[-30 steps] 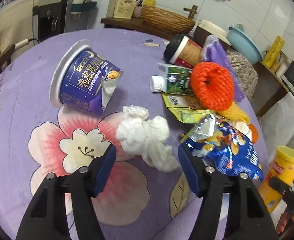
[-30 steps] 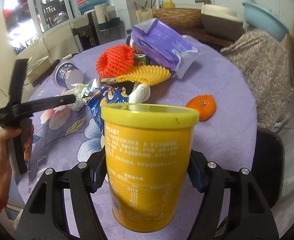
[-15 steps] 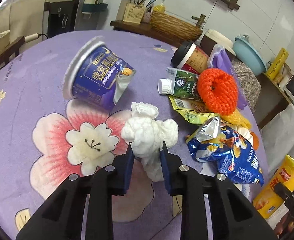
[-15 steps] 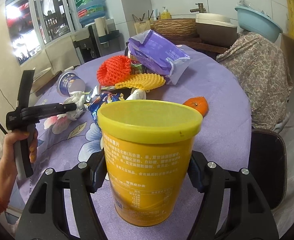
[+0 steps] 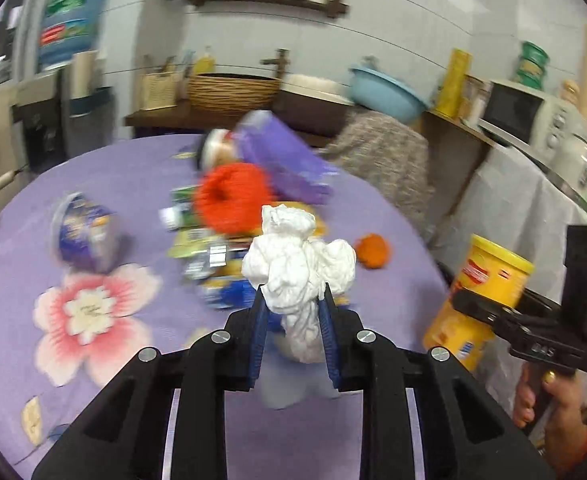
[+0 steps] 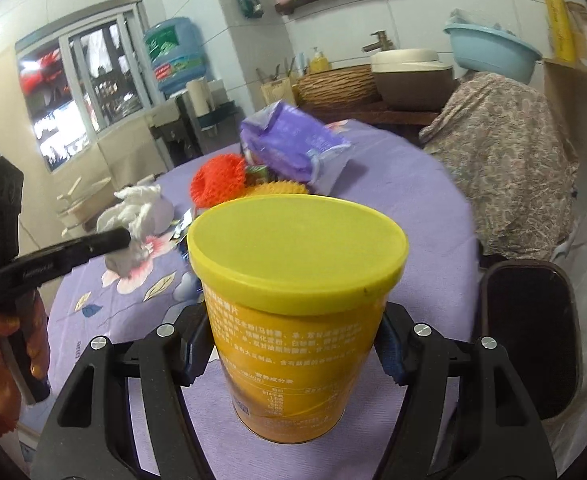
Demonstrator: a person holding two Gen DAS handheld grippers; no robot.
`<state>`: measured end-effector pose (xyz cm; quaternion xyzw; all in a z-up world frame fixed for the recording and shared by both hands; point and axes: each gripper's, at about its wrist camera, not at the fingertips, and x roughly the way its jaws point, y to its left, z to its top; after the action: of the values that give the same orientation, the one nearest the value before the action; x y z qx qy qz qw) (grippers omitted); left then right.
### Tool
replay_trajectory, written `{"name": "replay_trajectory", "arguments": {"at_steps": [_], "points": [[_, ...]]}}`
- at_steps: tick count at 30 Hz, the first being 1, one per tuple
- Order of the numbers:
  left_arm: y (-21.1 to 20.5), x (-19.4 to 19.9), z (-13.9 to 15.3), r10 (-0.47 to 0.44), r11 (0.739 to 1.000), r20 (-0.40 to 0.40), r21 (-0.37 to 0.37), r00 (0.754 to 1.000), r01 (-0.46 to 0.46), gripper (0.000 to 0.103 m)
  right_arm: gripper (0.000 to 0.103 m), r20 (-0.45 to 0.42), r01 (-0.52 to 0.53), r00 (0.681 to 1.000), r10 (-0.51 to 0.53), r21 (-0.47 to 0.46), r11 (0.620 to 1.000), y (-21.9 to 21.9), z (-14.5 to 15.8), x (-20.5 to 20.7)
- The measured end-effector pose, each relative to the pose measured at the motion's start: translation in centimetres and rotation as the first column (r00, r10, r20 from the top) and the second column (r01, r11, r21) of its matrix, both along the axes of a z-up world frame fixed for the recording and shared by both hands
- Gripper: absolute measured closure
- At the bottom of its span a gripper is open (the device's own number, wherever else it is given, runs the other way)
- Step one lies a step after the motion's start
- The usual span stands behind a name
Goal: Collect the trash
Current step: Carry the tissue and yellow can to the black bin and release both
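My left gripper (image 5: 292, 304) is shut on a crumpled white tissue (image 5: 298, 264) and holds it up above the purple flowered table (image 5: 105, 168). The tissue also shows in the right wrist view (image 6: 135, 216), pinched at the left gripper's tip. My right gripper (image 6: 289, 344) is shut on a yellow lidded chip canister (image 6: 293, 280), held upright off the table's right edge; the canister also shows in the left wrist view (image 5: 481, 292).
On the table lie a blue yogurt cup (image 5: 83, 232), a red foam net (image 5: 233, 196), a purple packet (image 5: 285, 160), a blue snack bag (image 5: 229, 288) and an orange (image 5: 373, 250). A dark bin (image 6: 529, 344) stands right of the table.
My left gripper closed on the tissue and lifted it off the table, swinging right. My right gripper raised the canister slightly.
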<state>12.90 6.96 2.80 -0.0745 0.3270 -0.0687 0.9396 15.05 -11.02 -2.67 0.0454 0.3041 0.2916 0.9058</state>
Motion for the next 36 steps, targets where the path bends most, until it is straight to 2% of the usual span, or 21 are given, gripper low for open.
{"name": "replay_trajectory", "arguments": {"at_steps": [3,5,9,12,15,17,21,23,25,30,33,34,35,36], "points": [[-4.8,2.2,0.0,-0.139,0.99,-0.033,-0.013,0.99,0.138,0.078,0.036,0.025,0.082,0.996,-0.082,0.001,0.997,-3.4,0.7,0.3],[-8.4,3.6,-0.3,-0.229,0.973,-0.056,-0.003,0.972,0.23,0.078,0.036,0.045,0.166,0.985,-0.166,-0.016,0.986,-6.5,0.9,0.5],[-17.2,6.6,-1.7,-0.405,0.914,-0.135,-0.018,0.904,0.406,0.078,0.036,0.069,0.342,0.939,-0.337,-0.07,0.937,-13.0,0.6,0.9],[-23.5,9.3,-4.0,-0.471,0.875,-0.213,0.009,0.856,0.483,0.078,0.036,0.097,0.466,0.884,-0.457,-0.121,0.876,-17.6,-0.1,1.0],[-28.5,12.2,-7.0,-0.471,0.864,-0.288,0.041,0.834,0.502,0.078,0.036,0.091,0.534,0.845,-0.526,-0.136,0.834,-21.4,-1.1,1.1],[-30.9,14.1,-8.5,-0.458,0.866,-0.317,0.055,0.831,0.498,0.078,0.036,0.072,0.559,0.829,-0.554,-0.136,0.818,-23.4,-2.1,1.3],[-34.7,17.4,-11.6,-0.435,0.857,-0.364,0.114,0.824,0.502,0.078,0.036,0.033,0.571,0.819,-0.573,-0.155,0.806,-25.2,-4.6,2.4],[-35.9,18.5,-13.0,-0.423,0.852,-0.406,0.124,0.81,0.508,0.078,0.036,0.026,0.574,0.815,-0.579,-0.175,0.8,-25.5,-6.1,3.1],[-36.5,20.2,-14.8,-0.386,0.862,-0.448,0.136,0.807,0.488,0.078,0.036,0.005,0.583,0.805,-0.593,-0.186,0.791,-25.9,-7.7,4.2],[-36.3,24.2,-19.8,-0.317,0.897,-0.576,0.077,0.754,0.436,0.078,0.036,-0.041,0.611,0.778,-0.627,-0.186,0.77,-26.9,-10.3,5.3],[-36.4,25.4,-21.9,-0.307,0.9,-0.621,0.056,0.721,0.432,0.078,0.036,-0.066,0.611,0.773,-0.631,-0.191,0.769,-27.5,-11.2,5.5],[-36.5,25.6,-22.3,-0.306,0.899,-0.629,0.055,0.715,0.434,0.072,0.036,-0.068,0.608,0.774,-0.63,-0.199,0.769,-27.6,-11.5,5.6],[-36.5,25.7,-22.4,-0.307,0.898,-0.636,0.053,0.708,0.438,0.061,0.036,-0.069,0.606,0.774,-0.629,-0.206,0.768,-27.5,-11.6,5.9],[-36.6,25.8,-22.5,-0.303,0.897,-0.642,0.058,0.705,0.438,0.056,0.036,-0.071,0.604,0.775,-0.628,-0.211,0.769,-27.6,-11.7,6.1]]}}
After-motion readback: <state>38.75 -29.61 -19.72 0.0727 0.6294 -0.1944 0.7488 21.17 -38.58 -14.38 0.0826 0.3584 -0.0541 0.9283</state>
